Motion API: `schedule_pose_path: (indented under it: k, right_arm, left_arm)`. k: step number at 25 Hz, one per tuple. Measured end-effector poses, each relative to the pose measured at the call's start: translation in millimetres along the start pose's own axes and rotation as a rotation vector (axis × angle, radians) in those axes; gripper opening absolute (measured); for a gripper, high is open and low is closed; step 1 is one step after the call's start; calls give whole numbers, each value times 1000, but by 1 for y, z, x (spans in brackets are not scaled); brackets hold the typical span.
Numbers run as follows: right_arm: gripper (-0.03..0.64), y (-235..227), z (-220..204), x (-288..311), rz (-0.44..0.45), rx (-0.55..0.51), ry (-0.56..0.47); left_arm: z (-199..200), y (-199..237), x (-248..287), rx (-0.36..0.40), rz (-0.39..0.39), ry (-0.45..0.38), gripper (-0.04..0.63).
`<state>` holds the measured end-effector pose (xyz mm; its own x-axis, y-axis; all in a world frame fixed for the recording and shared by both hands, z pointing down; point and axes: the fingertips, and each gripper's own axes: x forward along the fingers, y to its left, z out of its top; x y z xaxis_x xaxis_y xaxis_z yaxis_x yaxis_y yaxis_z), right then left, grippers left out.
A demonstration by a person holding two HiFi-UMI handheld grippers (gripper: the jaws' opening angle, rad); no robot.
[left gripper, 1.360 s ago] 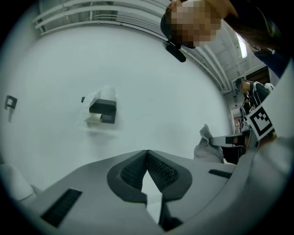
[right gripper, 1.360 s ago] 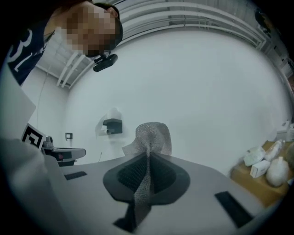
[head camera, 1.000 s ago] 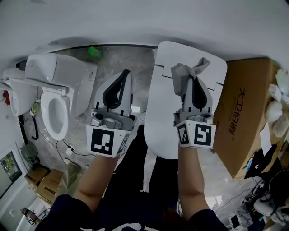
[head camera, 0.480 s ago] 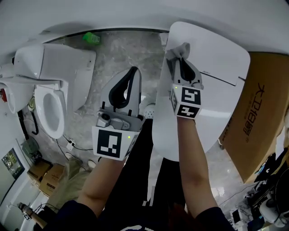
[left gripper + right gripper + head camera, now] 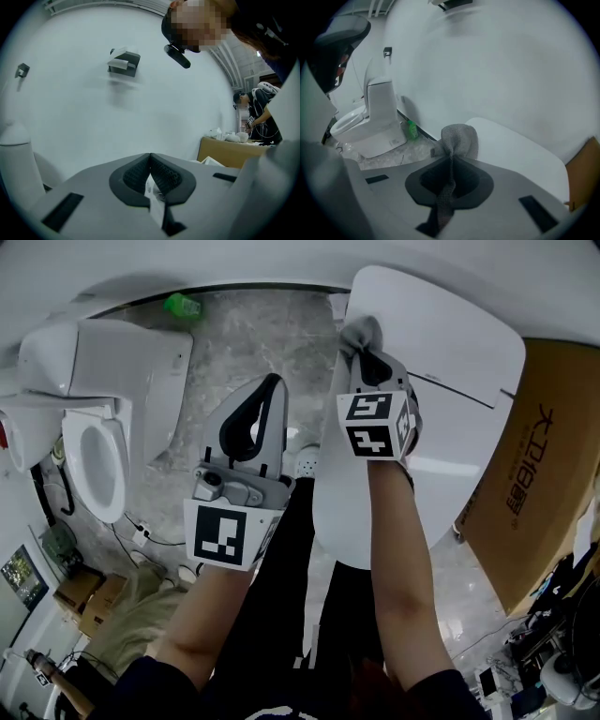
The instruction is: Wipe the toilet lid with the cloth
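**Cloth at the far-left edge of the lid**

The white toilet lid point(image 5: 450, 362) occupies the right, with a cardboard box point(image 5: 553, 465) just right of it and a toilet point(image 5: 103, 409) well apart at left. The right gripper point(image 5: 364, 345), jaws clamped on the grey cloth point(image 5: 459, 139), holds the bunched cloth at the lid's far-left edge. The left gripper point(image 5: 273, 382) hovers over the marble floor point(image 5: 234, 343), jaws closed tip to tip. A green bottle point(image 5: 183, 306) lies far left.

**Item 1: toilet lid** point(image 5: 459, 343). White, smooth, rounded outline, closed and lying flat. Seam line runs across its right part.

**Item 2: cloth** point(image 5: 360, 331). Grey, coarse weave, bunched. Mid-section pinched betw. fingers of right gripper point(image 5: 367, 345). Wad bulges past tips, tail trails back thru fingers. Wad sits over lid's left edge; contact w/ surface unclear.
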<state>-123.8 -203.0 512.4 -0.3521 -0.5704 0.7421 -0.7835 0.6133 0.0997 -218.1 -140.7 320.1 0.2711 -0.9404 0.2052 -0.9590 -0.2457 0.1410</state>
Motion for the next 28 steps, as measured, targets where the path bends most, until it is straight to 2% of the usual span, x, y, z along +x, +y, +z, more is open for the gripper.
schedule_pose_path:
  k: [5,12,20,28]
  right_arm:
    - [35,-13,-10,-7,-12,-34,-22]
    - [35,-68,-46,-32,-73,-14,-32]
    - [35,-137,-94,-62,-152,51,-13]
    - [35,-217,-151,-95,-263,182,34]
  left_arm:
    - [2,-6,4,10,-1,-3,20]
    - [0,-25,11,23,-16,1,20]
    - [-4,-51,22,33,-38,5,20]
    - [-8,-73,33,39,-64,15,20]
